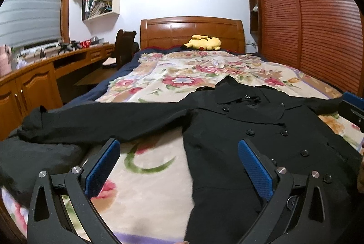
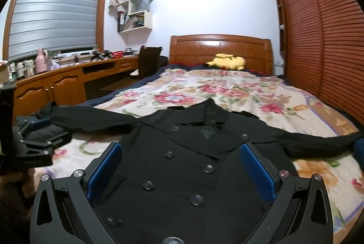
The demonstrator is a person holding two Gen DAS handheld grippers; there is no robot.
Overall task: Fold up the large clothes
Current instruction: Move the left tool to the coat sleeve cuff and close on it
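Although both claws hang above it, the black coat (image 1: 238,134) lies untouched, spread face-up on the floral blanket (image 1: 173,75) of the bed, collar toward the wooden headboard (image 1: 192,32) and both sleeves stretched sideways. The left claw (image 1: 178,166), released with its blue pads wide apart, hovers over the coat's left flank, where body meets blanket; the left sleeve (image 1: 102,119) runs out just beyond it to the bed's edge. The right claw (image 2: 180,171), equally released, hovers over the double row of buttons (image 2: 208,168) on the coat's front. A yellow plush toy (image 1: 203,42) rests near the headboard, well apart from the garment.

Handling, as a judgement: the cloth looks thick and matte, probably a woollen or heavy woven fabric, so the coat should be weighty, limp yet bulky, and unlikely to slip from textured pads. Thin single layers are scarce; good holds would be a cuff, a shoulder seam or the hem corner, pinched through the full thickness. Buttons and the layered lapels make poor holds, since the pads would close unevenly there.
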